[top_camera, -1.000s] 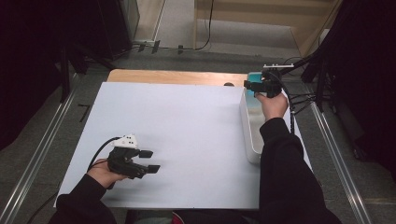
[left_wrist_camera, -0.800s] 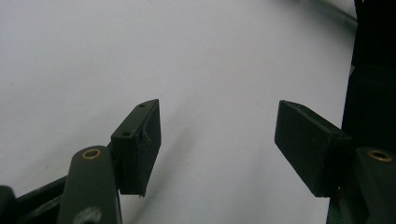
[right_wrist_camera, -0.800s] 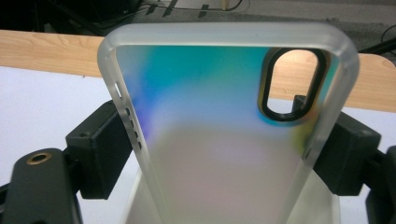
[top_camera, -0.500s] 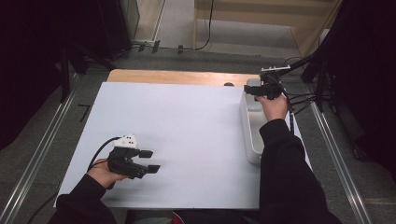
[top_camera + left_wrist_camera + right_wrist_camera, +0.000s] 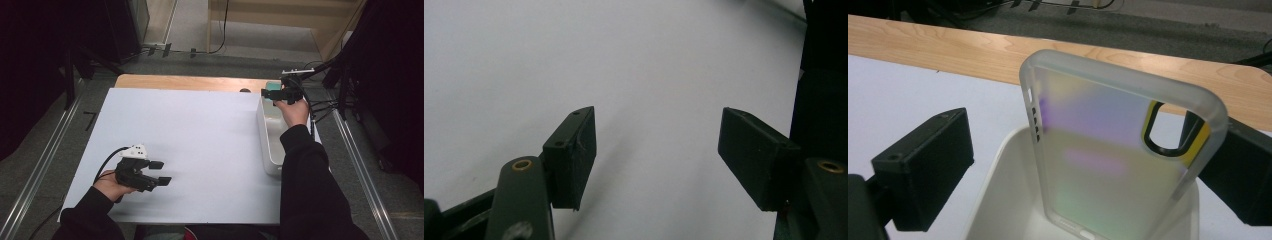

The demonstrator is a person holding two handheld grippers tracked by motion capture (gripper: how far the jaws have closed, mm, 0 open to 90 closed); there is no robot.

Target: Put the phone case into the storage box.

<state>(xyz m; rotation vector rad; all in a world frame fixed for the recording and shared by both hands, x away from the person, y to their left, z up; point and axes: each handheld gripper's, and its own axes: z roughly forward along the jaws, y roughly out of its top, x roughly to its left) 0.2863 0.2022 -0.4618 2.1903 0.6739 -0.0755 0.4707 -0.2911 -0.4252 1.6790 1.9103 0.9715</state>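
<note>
While the right gripper (image 5: 1088, 150) has just been spreading its jaws, the phone case (image 5: 1108, 165) stands between them, unpressed on the left.
Case upright in the white bin's (image 5: 265, 135) far end; left gripper (image 5: 161, 172), well apart from the bin, half-open, empty.

No legible text, label, brand, number or sign appears on any surface; the phone case (image 5: 1113, 160) seems unmarked, though its frosted back blurs any fine print.
</note>
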